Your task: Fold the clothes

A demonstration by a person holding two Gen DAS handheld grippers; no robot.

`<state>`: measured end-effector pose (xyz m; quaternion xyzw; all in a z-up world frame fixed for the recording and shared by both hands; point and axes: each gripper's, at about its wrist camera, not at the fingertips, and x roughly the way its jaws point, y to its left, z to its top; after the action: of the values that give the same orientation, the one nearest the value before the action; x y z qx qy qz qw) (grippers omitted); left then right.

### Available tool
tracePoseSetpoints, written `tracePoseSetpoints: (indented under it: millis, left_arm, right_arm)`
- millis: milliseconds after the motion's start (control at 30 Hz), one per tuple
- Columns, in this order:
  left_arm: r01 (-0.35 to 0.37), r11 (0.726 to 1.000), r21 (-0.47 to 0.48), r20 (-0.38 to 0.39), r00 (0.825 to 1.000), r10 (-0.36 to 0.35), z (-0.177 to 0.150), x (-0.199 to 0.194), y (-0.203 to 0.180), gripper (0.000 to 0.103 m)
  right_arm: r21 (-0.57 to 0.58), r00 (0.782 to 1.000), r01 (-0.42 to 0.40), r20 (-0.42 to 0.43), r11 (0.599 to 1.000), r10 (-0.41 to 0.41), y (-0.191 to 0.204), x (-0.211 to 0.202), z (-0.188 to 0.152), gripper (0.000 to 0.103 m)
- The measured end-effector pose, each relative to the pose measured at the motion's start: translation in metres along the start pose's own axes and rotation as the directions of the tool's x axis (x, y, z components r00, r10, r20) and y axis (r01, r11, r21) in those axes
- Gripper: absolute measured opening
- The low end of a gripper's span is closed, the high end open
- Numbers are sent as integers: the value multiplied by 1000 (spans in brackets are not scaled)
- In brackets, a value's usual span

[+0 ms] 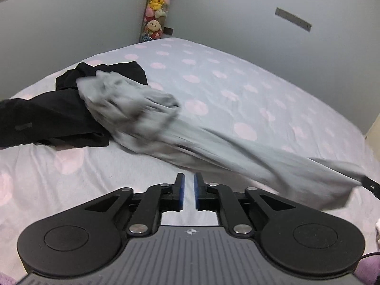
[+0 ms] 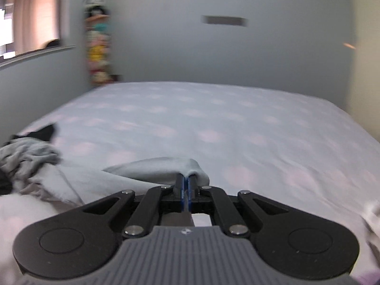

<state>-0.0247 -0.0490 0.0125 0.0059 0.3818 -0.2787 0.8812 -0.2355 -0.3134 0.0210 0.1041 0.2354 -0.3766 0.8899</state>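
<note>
The left gripper (image 1: 189, 180) is hovering with its jaws slightly parted, gripping nothing — the right gripper (image 2: 185, 180) is pinching grey cloth (image 2: 163, 168), fingers pointing toward 12 o'clock.

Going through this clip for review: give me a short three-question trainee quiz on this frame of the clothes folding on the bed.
1. True or false: the left gripper is clamped on cloth.
2. What does the right gripper hold? A) black garment B) grey garment C) bedsheet
3. Fill in: the grey garment partly lies over the ____ garment.

Key: 1 false, its jaws stand apart with nothing between; 2 B; 3 black.
</note>
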Motion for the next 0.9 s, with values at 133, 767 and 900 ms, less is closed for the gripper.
tracePoseSetpoints:
  millis: [133, 767, 900]
  left_arm:
    - [-24, 998, 55, -18, 1000, 25, -3, 3, -6, 15]
    - [-161, 942, 293, -19, 984, 175, 39, 74, 18, 55]
    - [-178, 929, 325, -13, 981, 193, 49, 101, 24, 58]
  right_arm:
    - [81, 993, 71, -100, 994, -63, -45, 2, -22, 4]
    - [-159, 946, -304, -168, 939, 278, 66, 45, -28, 34]
    - [-203, 917, -382, -207, 902, 342, 101, 73, -25, 43]
